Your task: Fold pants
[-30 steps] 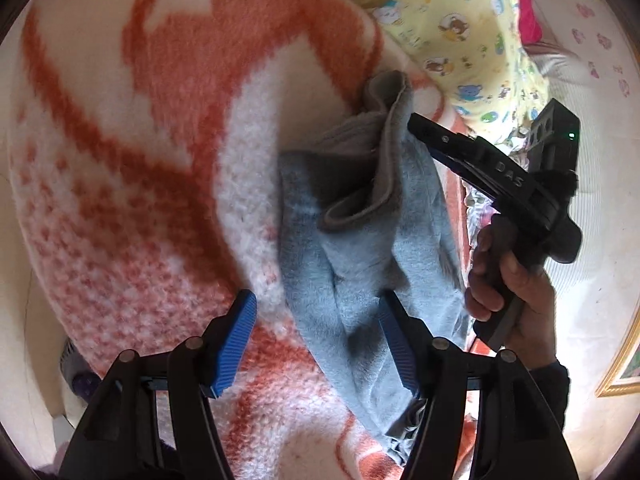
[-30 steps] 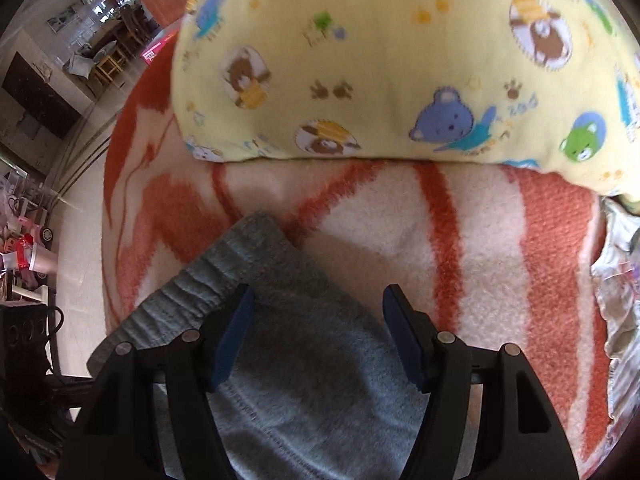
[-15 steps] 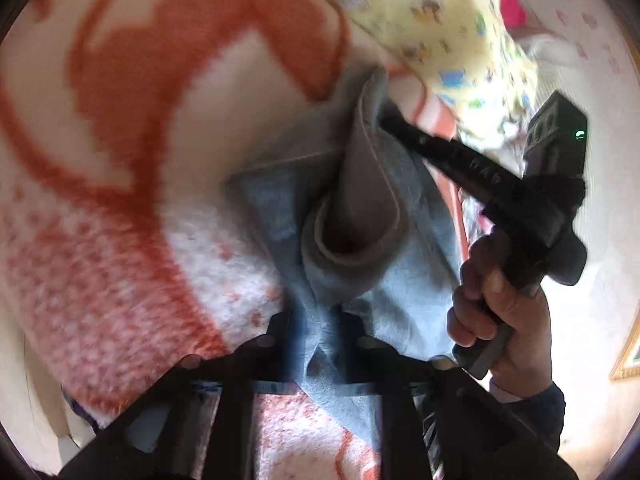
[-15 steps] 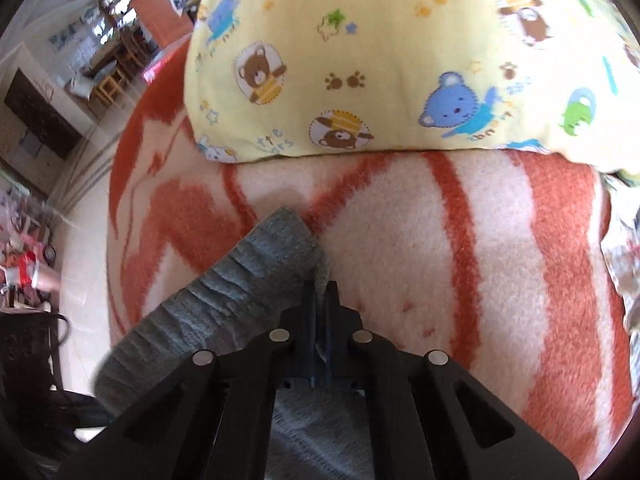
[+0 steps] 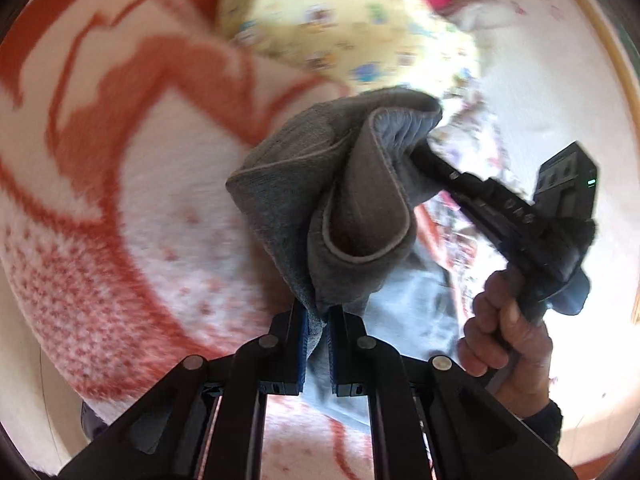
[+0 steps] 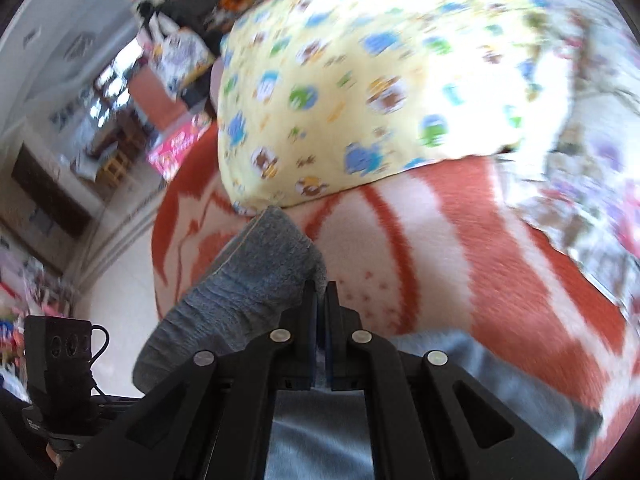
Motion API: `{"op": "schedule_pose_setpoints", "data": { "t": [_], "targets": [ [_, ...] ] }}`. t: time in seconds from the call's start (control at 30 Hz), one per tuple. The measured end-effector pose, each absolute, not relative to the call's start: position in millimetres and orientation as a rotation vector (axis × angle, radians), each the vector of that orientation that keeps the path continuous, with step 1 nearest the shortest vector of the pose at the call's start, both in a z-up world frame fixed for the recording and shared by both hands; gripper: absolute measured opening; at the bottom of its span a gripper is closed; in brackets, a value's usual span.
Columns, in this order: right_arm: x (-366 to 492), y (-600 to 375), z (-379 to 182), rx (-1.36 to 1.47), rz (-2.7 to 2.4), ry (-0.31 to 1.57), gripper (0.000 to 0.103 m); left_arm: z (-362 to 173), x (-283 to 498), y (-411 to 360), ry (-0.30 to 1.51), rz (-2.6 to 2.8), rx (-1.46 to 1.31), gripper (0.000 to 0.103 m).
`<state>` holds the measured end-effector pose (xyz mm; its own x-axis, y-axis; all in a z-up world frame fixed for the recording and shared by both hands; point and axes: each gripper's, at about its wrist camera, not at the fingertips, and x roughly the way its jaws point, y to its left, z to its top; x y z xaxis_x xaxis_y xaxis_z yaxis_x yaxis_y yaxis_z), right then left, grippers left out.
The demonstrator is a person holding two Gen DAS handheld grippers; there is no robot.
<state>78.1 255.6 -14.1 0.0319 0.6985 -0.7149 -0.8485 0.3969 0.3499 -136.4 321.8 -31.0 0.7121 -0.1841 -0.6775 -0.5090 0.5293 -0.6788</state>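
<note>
Above the orange-patterned blanket (image 5: 152,208) we clench grey pants (image 5: 320,200) in both left gripper (image 5: 318,320) and right gripper (image 6: 319,296); background seems blurred.

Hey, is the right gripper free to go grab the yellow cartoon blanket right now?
Probably not: the right gripper is shut on the grey pants, so it would have to drop them first. The yellow blanket itself lies uncovered.

- I see an orange-and-white fleece blanket (image 5: 132,184) spread across the bed.
- A yellow cartoon-print cloth (image 6: 360,92) lies on its far end.
- A crumpled floral fabric (image 6: 592,216) sits beside that, to my right.
- Pink boxes (image 6: 178,148) and dark furniture (image 6: 48,192) stand on the floor, blurred.
</note>
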Motion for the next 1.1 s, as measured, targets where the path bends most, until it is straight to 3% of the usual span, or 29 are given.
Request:
{"op": "schedule_pose_setpoints", "data": {
  "t": [0.47, 1.1],
  "targets": [
    [90.3, 51.5, 38.0, 0.182, 1.024, 0.839, 0.003, 20.8, -106.1, 180.5, 0.823, -0.108, -0.763, 0.006],
    [82.6, -178.6, -0.3, 0.470, 0.770, 0.799, 0.003, 5.3, -49.1, -7.0, 1.020, -0.339, -0.478, 0.006]
  ]
}}
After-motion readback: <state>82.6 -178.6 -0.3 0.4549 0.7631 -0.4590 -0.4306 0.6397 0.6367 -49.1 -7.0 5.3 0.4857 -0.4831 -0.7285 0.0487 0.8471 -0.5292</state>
